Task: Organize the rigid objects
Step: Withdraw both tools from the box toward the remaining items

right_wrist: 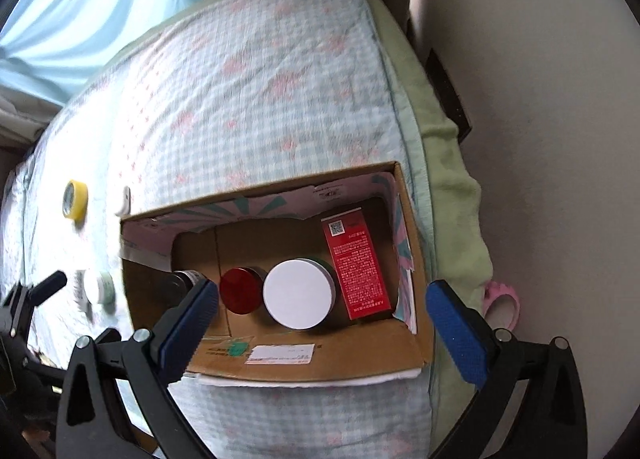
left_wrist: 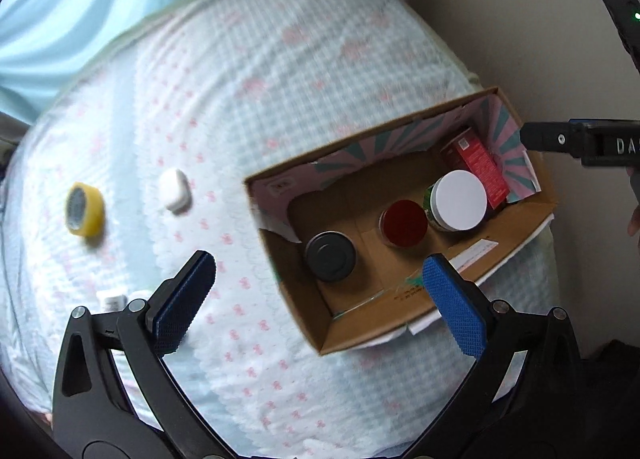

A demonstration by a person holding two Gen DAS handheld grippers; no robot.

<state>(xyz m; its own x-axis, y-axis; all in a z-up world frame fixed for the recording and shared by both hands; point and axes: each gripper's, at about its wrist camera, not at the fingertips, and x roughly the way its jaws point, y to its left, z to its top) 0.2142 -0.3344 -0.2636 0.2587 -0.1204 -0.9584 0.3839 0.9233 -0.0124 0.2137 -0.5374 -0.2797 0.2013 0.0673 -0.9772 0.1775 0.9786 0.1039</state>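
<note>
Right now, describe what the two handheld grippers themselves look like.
The left gripper and right gripper are the same build: black plastic linkage arms with silver pivot screws, and flat blue finger pads with a knurled texture. In the left wrist view, the right gripper's black body carries white raised lettering. No cables or sleeves show.

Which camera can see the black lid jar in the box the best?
The left wrist view. There the black-lidded jar shows its whole round top inside the cardboard box. In the right wrist view, a gripper finger hides most of the jar.
</note>
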